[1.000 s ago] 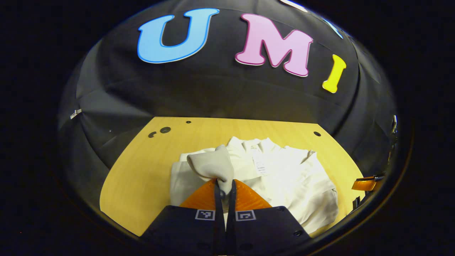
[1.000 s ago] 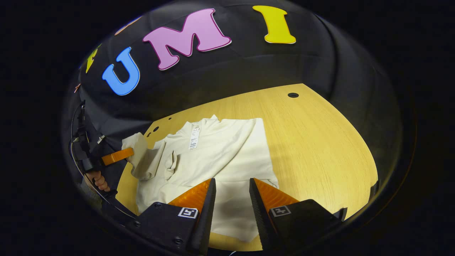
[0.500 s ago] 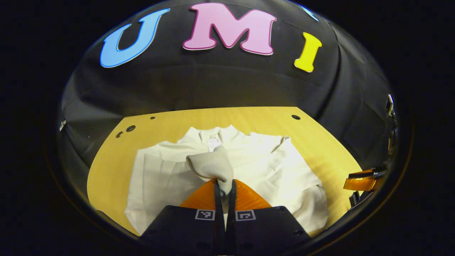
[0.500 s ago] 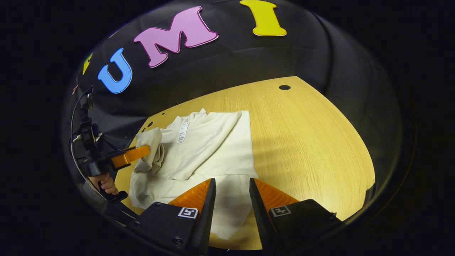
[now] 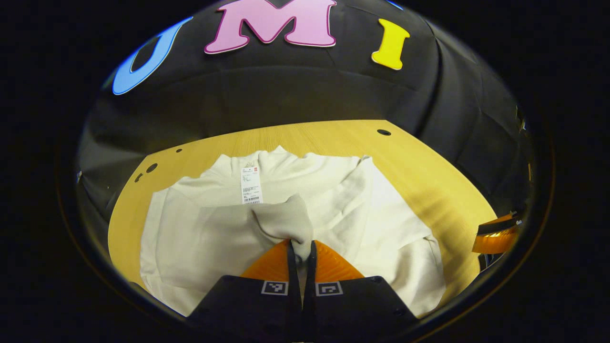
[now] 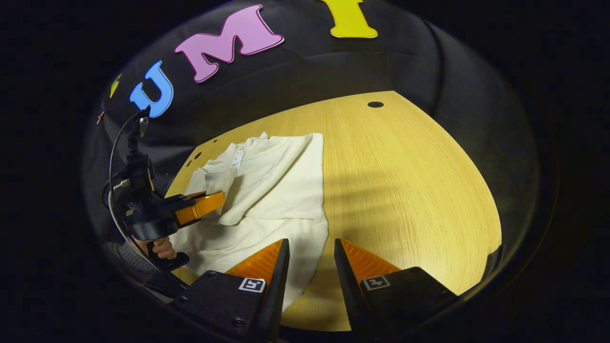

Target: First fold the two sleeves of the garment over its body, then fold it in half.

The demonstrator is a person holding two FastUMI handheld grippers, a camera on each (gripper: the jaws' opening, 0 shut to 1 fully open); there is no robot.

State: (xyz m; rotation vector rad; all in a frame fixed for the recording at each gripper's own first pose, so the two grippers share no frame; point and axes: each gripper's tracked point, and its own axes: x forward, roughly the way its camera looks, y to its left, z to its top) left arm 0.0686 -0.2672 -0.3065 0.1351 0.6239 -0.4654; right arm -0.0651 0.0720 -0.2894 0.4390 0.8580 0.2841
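Garment [image 5: 381, 224] sleeve cuff [image 5: 286, 221] pinched in closed left tool [image 5: 300, 250]; right tool [image 6: 310, 259] gaping, empty, over hem.

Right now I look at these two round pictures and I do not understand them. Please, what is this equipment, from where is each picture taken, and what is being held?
No robot arm is here: a person holds a two-finger gripper in each hand, and each one carries a fisheye camera looking forward along its fingers.

The left gripper view is taken from the left gripper. Its fingers are shut on a sleeve of a cream garment, holding it above the garment's body. The garment lies on a wooden table and a paper tag sits near its collar.

The right gripper view is taken from the right gripper. Its fingers are open and hold nothing; below them are the garment's edge and bare table. On the left side of that view you see the left gripper from outside, and the hand holding its handle.
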